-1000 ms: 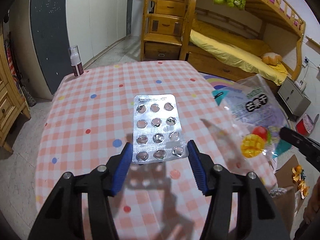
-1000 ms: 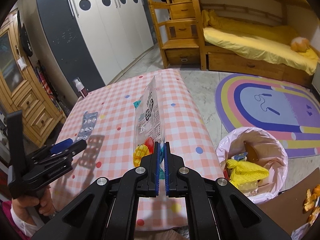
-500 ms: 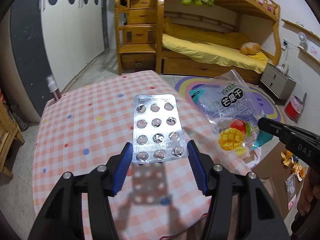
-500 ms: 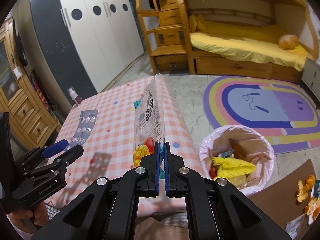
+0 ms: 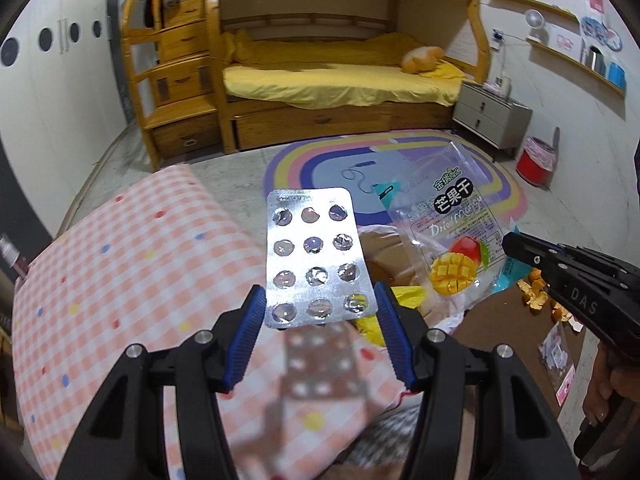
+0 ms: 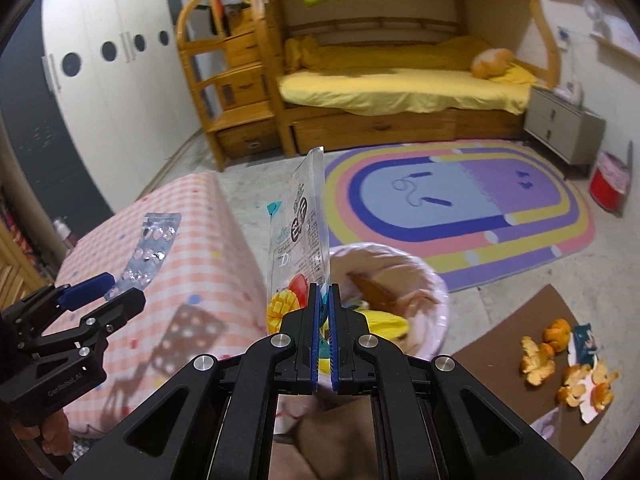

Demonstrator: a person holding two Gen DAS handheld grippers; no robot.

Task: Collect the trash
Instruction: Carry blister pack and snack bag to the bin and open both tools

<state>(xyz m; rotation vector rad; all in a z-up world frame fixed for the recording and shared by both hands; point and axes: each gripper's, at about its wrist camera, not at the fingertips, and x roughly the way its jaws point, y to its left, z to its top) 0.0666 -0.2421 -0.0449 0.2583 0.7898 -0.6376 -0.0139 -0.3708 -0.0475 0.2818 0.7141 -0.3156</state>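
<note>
A silver blister pack (image 5: 314,256) with emptied pockets is clamped by its two side edges between the blue pads of my left gripper (image 5: 320,316), held over the right edge of the pink checked table (image 5: 120,280). My right gripper (image 6: 324,308) is shut on the bottom corner of a clear dried-mango bag (image 6: 304,232), which stands upright above the pink-lined trash bin (image 6: 438,292). The bin holds yellow and brown waste. In the left wrist view the mango bag (image 5: 452,232) and right gripper (image 5: 516,246) hang just right of the pack. The right wrist view shows the left gripper (image 6: 108,292) and pack (image 6: 154,248) left of the bin.
Orange peels (image 6: 560,356) and wrappers lie on brown cardboard (image 6: 500,360) on the floor right of the bin. A rainbow rug (image 6: 460,200), a wooden bunk bed (image 6: 400,88), a grey nightstand (image 6: 564,128) and a red bin (image 6: 608,184) lie beyond. A small bottle (image 6: 62,232) stands at the table's far corner.
Both grippers have swung to the right, off the middle of the table toward its edge and the bin, each keeping its hold. The bag now hangs over the bin.
</note>
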